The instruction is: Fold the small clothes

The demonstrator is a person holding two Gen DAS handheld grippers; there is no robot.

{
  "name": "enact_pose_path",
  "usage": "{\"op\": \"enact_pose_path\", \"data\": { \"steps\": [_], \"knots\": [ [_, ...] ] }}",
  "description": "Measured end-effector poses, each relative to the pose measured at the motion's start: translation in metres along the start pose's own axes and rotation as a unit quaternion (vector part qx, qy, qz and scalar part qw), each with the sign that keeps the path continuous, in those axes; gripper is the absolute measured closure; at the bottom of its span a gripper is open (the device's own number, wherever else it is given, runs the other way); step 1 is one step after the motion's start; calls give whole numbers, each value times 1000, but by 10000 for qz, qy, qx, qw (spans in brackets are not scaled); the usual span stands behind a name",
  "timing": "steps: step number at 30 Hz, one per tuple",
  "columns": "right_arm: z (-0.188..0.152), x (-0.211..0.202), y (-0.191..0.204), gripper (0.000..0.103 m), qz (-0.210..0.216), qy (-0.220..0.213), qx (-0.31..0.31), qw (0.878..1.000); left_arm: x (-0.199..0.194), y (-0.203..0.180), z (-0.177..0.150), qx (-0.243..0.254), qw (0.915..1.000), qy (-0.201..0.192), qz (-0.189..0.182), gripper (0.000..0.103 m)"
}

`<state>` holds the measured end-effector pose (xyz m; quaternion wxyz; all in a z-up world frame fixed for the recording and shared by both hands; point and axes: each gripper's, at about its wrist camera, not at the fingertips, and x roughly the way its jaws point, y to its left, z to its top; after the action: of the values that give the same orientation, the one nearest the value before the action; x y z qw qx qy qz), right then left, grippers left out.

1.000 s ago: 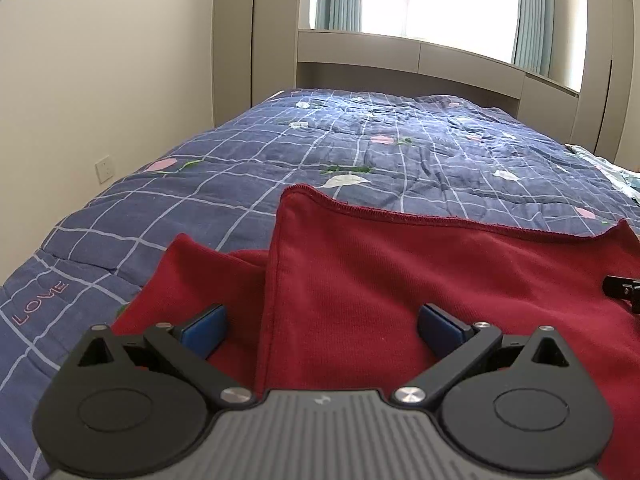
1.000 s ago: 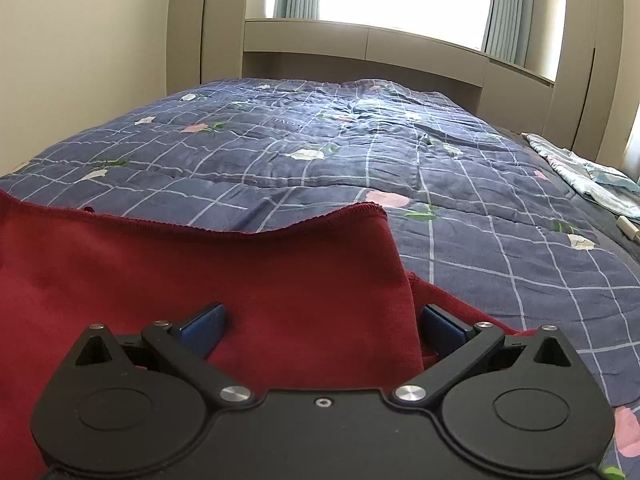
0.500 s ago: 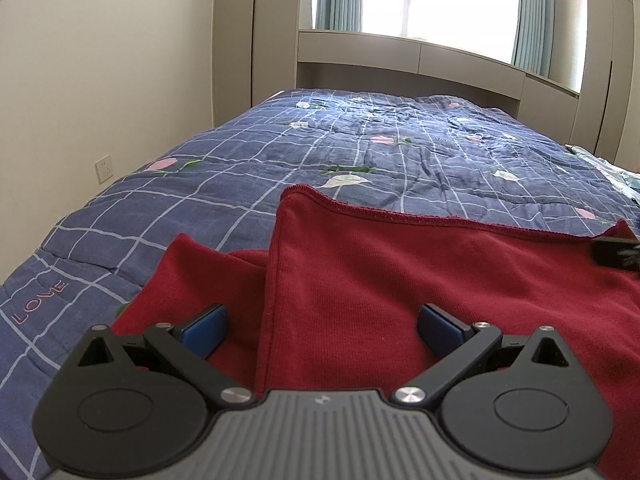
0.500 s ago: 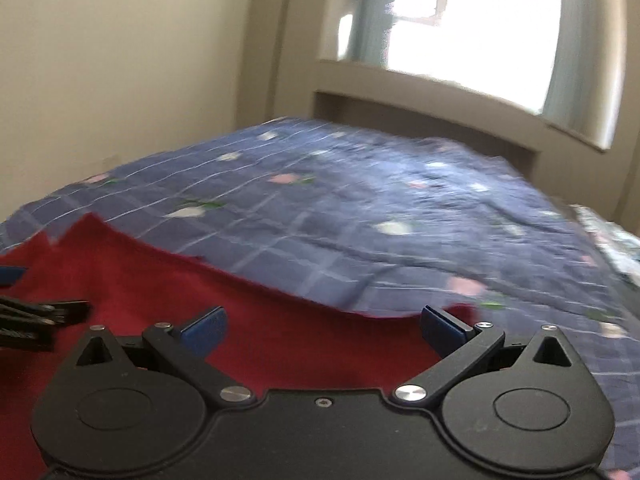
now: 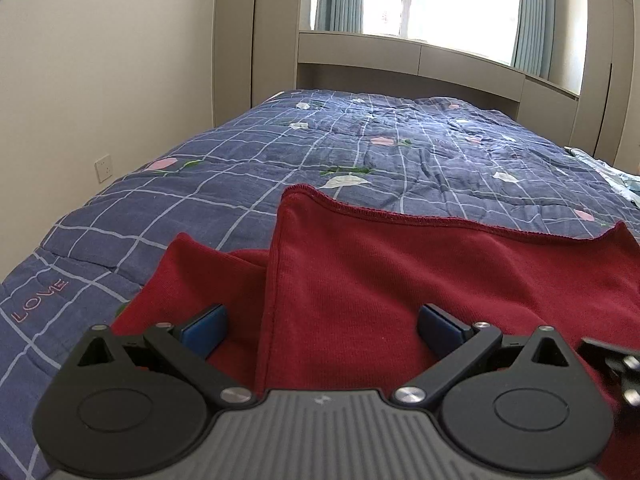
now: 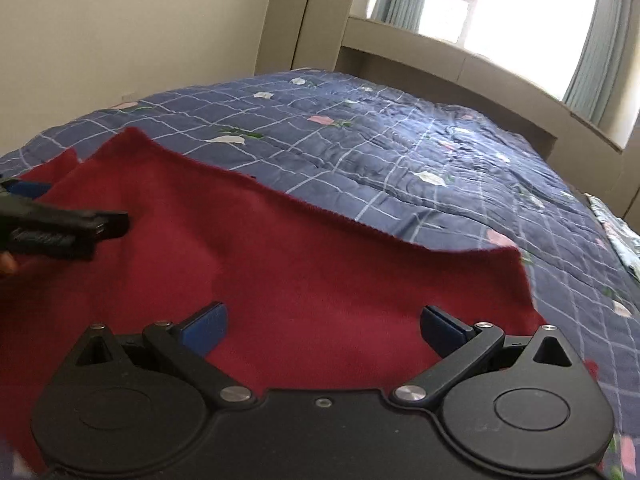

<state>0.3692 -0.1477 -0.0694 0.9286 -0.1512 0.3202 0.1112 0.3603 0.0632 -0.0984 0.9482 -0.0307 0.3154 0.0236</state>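
Red garment (image 5: 420, 276): spread flat on the bed's blue checked quilt (image 5: 280, 160), just ahead of and under both jaws.
Left wrist view: left gripper (image 5: 322, 330) jaws wide apart, holding nothing; a folded edge runs between them, a sleeve-like flap beyond the left jaw.
Right wrist view: right gripper (image 6: 323, 328) jaws spread apart and empty over the cloth; the left gripper shows far off the left jaw.

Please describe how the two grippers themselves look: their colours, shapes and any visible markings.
Both are black, with two round discs, angled linkage arms with silver pivot screws, and blue finger pads. The left gripper has a grey ribbed centre plate; the right gripper has a plain black plate with one small screw.
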Motion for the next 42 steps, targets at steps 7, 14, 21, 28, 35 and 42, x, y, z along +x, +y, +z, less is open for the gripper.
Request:
{"op": "enact_pose_path", "data": {
  "steps": [7, 14, 21, 28, 35, 42],
  "knots": [
    [-25, -20, 6, 1, 96, -129, 363, 9992, 0, -1, 0, 5, 10000, -10, 2, 1],
    [-32, -15, -3, 0, 326, -167, 680, 9970, -1, 0, 0, 5, 10000, -13, 0, 1],
    [-33, -14, -1, 0, 288, -227, 650, 9972, -1, -1, 0, 32, 10000, -17, 38, 1],
    [-34, -14, -2, 0, 282, -246, 648, 9972, -2, -2, -1, 22, 10000, -48, 45, 1],
    [-37, -15, -1, 0, 277, -322, 672, 9968, -3, -2, -3, 20, 9999, -82, 72, 1],
    [-37, -15, -1, 0, 280, -340, 680, 9967, -6, -4, -3, 44, 9998, -128, 142, 0]
  ]
}}
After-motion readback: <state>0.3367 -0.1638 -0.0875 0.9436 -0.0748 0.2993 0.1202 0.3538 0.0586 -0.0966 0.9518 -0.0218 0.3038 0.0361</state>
